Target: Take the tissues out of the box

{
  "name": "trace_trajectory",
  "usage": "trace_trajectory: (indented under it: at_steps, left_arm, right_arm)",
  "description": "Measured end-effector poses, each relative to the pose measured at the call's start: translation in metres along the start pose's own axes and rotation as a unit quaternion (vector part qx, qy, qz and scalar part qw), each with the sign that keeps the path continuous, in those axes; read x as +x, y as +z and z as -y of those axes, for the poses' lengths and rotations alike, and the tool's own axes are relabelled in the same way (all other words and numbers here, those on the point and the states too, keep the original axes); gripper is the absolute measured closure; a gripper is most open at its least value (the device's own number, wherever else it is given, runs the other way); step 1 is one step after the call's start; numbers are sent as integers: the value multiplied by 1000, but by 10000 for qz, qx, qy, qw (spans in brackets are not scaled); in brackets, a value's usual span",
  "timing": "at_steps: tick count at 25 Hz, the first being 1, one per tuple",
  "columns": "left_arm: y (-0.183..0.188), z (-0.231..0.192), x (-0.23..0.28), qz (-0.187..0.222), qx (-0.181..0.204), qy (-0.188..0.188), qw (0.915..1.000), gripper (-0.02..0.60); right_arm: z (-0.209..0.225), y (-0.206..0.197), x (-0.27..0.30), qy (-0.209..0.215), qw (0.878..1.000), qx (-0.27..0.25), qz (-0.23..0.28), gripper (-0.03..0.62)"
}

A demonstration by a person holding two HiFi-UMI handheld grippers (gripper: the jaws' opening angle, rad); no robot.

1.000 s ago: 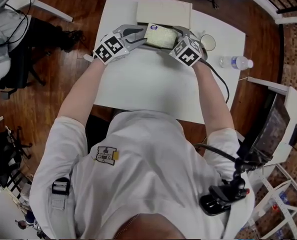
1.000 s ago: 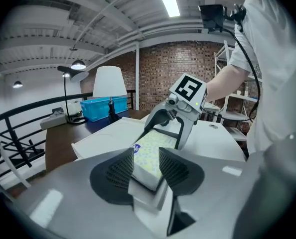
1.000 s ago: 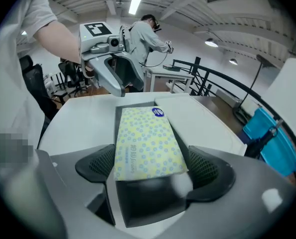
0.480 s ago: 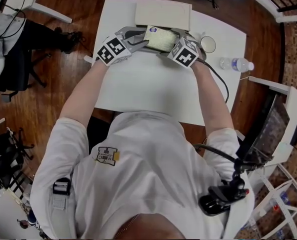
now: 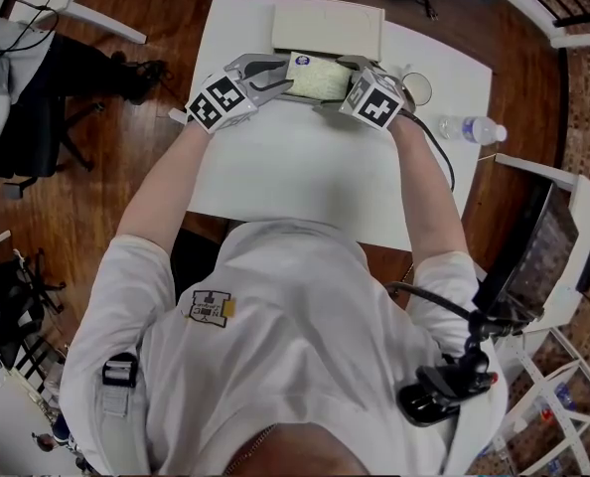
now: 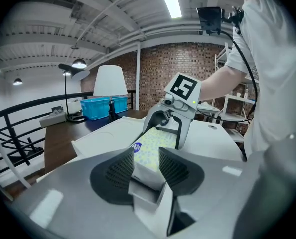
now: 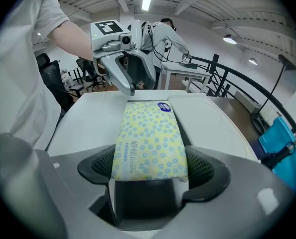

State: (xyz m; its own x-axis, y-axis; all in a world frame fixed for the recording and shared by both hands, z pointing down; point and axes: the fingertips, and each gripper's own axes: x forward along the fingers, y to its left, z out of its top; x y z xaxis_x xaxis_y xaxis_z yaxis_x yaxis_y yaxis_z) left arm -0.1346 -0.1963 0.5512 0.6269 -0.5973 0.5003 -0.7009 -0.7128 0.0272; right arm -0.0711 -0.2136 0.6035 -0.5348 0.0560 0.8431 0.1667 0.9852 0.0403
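Note:
A soft tissue pack (image 5: 315, 76), yellow with blue dots, hangs just above the white table (image 5: 305, 177) between my two grippers. My left gripper (image 5: 275, 76) is shut on the pack's left end, and the pads (image 6: 119, 171) squeeze that narrow end (image 6: 149, 151). My right gripper (image 5: 347, 76) straddles the other end. Its jaws are closing with the pack (image 7: 149, 143) between them, and both pads (image 7: 204, 167) touch its long sides. A flat beige box (image 5: 328, 26) lies right behind the pack at the table's far edge.
A round white dish (image 5: 412, 87) sits to the right of the right gripper. A clear water bottle (image 5: 471, 126) lies near the table's right edge. Wooden floor surrounds the table, with white furniture at the right.
Both grippers and the pack stay almost in place, drifting slightly toward the box. The right gripper's cube has shifted a little to the right.

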Motion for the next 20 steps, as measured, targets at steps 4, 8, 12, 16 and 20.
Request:
trace_trajectory:
  at_steps: [4,8,12,16,20]
  left_arm:
    - [2,-3,-10,127,-31,87,9999,451]
    - [4,-5,-12,171,-44,146,9997,451]
    - [2,-2,-8,115,-25,83,9999,451]
    - [2,1,-1,83,1,15,10000,451]
    - [4,3,1,88,28,0,10000,451]
  right_arm:
    - [4,3,-7,-105,9998,62,136,181]
    - [9,3,-8,-136,9996,86,226,181]
    - [13,4,-12,-96,9987,384,322,187]
    - [20,2,-16,-151,9984,443,322,191]
    - [18,-5,-17,-210,9984,452,282,195]
